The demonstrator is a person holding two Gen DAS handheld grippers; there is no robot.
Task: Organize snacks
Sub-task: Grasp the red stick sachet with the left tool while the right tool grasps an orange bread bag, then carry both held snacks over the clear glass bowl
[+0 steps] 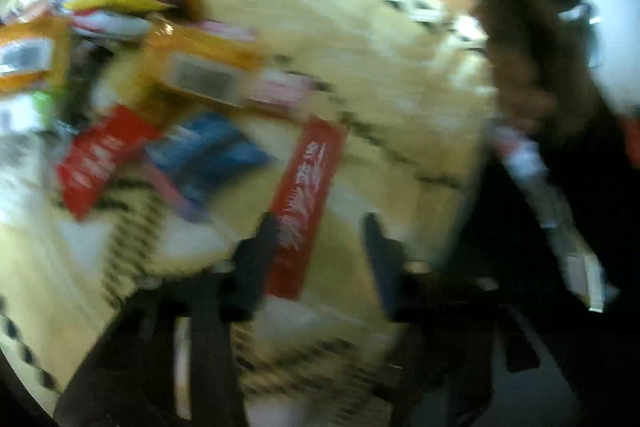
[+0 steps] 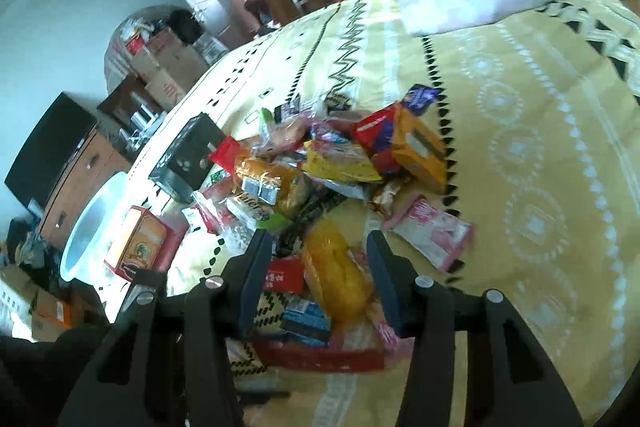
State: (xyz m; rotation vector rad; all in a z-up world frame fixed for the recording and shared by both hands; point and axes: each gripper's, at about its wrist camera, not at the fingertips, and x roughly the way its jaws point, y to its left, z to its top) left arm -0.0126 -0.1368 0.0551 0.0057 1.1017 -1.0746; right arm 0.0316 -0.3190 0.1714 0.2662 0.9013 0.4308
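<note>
- While the left wrist view is badly smeared, I make out my left gripper (image 1: 320,247) with its jaws apart over the yellow patterned bedspread (image 1: 400,87).
- A long red foil snack bar (image 1: 306,203) has its lower end between those jaws, against one finger; the other pad looks clear of it.
- My right gripper (image 2: 316,259) hangs partly open above the heap of mixed snack packets (image 2: 320,163), gripping nothing.
- A soft yellow plastic packet (image 2: 336,275) lies below that gap.
- A white round basin (image 2: 92,223) sits at the bed's edge, an orange carton (image 2: 140,243) just beside it.
</note>
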